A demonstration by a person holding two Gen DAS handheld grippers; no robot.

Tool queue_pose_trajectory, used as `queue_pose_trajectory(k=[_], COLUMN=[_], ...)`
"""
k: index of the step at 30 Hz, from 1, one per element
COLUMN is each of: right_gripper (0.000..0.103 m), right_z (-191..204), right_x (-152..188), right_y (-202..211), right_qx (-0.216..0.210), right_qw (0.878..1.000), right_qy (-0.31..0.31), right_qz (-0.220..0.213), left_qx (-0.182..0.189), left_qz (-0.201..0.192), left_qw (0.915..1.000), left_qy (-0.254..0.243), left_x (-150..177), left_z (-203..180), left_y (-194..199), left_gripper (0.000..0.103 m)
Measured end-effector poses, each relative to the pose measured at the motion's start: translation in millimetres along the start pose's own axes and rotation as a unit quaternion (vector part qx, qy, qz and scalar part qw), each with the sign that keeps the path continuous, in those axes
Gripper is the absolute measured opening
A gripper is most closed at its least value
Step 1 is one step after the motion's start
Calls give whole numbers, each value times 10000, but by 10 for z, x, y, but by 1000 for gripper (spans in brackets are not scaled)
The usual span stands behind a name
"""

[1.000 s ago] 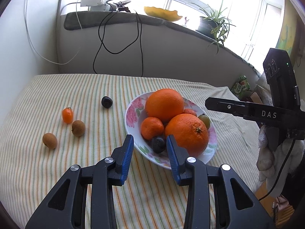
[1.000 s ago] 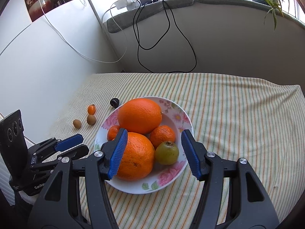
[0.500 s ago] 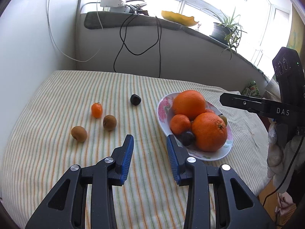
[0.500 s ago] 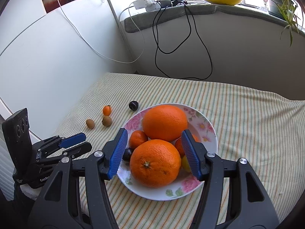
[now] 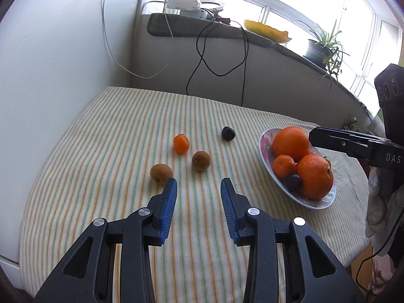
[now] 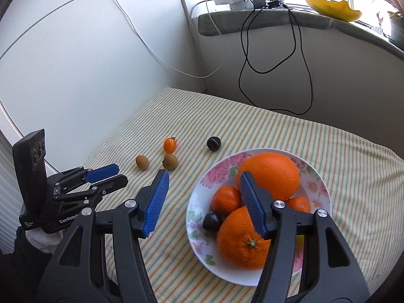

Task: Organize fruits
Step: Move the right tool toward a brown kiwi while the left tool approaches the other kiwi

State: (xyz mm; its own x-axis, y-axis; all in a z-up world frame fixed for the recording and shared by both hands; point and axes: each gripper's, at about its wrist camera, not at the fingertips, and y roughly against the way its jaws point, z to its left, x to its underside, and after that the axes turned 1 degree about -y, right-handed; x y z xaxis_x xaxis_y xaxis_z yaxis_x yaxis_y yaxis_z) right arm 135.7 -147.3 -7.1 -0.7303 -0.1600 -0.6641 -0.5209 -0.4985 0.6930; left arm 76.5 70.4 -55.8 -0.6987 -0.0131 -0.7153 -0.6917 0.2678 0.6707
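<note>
A floral bowl (image 6: 315, 267) holds two big oranges (image 6: 270, 173), small tangerines (image 6: 226, 199) and a dark plum (image 6: 212, 222); it also shows in the left wrist view (image 5: 265, 141). Loose on the striped cloth lie two brown kiwis (image 5: 161, 173) (image 5: 201, 160), a small orange fruit (image 5: 181, 143) and a dark plum (image 5: 228, 133). My left gripper (image 5: 199, 185) is open and empty, just short of the kiwis. My right gripper (image 6: 203, 176) is open and empty, above the bowl's left rim.
The table's striped cloth (image 5: 126, 131) ends at a white wall on the left and a grey ledge behind. Cables (image 5: 202, 58) hang from the sill, which carries a yellow dish (image 5: 267, 29) and a potted plant (image 5: 320, 48).
Both grippers have swung left. The left gripper has moved from in front of the bowl to in front of the loose kiwis. The right gripper now sits over the bowl's left edge.
</note>
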Motion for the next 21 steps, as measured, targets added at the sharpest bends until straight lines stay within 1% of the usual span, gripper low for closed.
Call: queue_pose_trajectory(k=[7,11,17,21], right_gripper=[61,61,61,61], right_z=[282,376,500,562], right_x=[-122,-192,-216,-252], right_y=[-198,-380,-661,-802], right_qx=[-108,-131,-211,-236], right_qw=[9992,9983,9962,9948], right_qy=[350,484,596,684], right_qz=[141,313,597,714], left_qx=[-132,-167,-115,-73], left_qz=[13,79,171,212], left_qw=[9999,9998,9998,9997], left_qy=[42,50,42,16], left_x=[-23,-37,-41,-54], left_z=[205,254,278,289], left_y=[-70,-143,-239,-286], left_gripper=[34,34,34,34])
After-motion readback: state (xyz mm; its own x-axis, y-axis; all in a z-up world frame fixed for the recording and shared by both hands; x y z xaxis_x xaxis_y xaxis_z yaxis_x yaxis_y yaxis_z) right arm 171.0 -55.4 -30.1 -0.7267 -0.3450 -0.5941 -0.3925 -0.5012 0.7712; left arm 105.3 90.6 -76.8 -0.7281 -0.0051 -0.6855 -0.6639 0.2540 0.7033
